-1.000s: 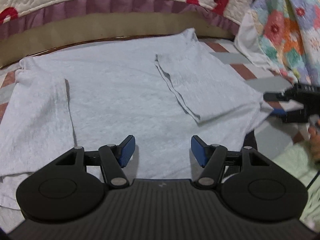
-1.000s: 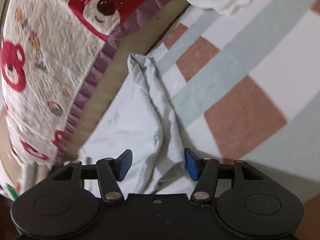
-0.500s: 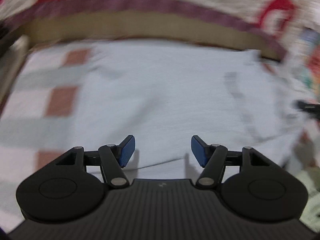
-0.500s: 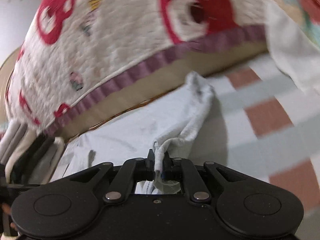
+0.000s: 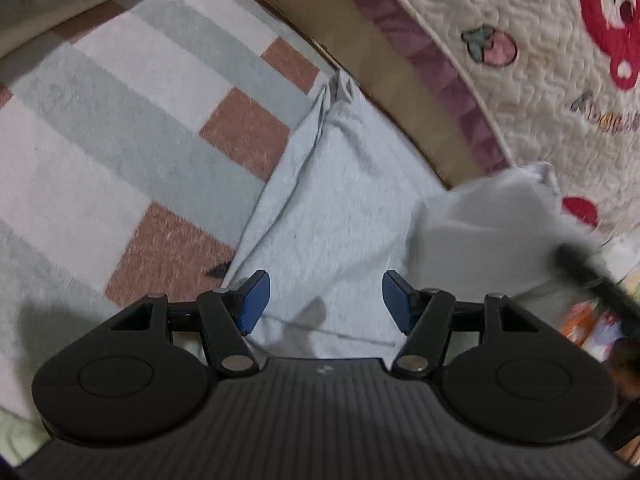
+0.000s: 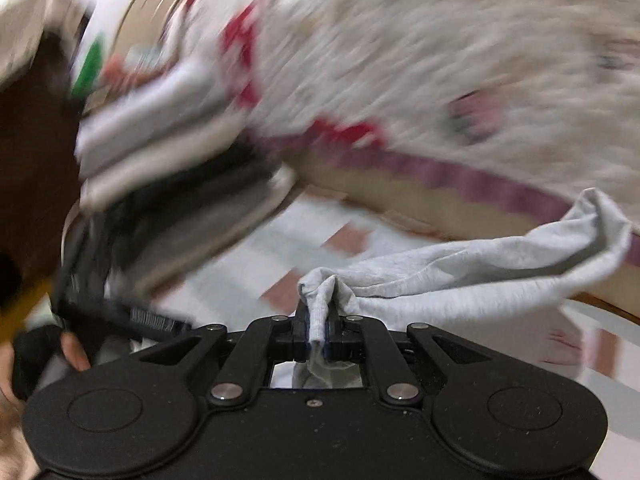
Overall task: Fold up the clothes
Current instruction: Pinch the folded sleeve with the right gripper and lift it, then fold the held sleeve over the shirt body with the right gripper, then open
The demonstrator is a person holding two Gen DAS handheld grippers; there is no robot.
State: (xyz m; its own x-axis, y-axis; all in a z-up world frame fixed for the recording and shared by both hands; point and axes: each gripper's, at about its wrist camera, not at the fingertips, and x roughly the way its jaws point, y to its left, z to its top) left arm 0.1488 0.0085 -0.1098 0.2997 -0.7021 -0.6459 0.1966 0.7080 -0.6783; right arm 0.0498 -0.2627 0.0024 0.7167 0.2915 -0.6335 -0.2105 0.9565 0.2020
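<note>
Right wrist: stacked clothes [image 6: 176,136] motion-blurred

Right of the left gripper's jaws, a raised fold of the grey shirt [image 5: 492,216] smears into blur, and the dark bar [image 5: 588,272] beside it is too smeared to name. The colourful things [image 5: 596,320] at the right edge are cut off. In the right wrist view, everything beyond the jaws streaks: the quilt [image 6: 420,60] loses its print, and the stack of folded clothes [image 6: 168,140] up-left shows only pale and dark bands. Left of those jaws, a hand [image 6: 74,350] is cropped by the frame.
</note>
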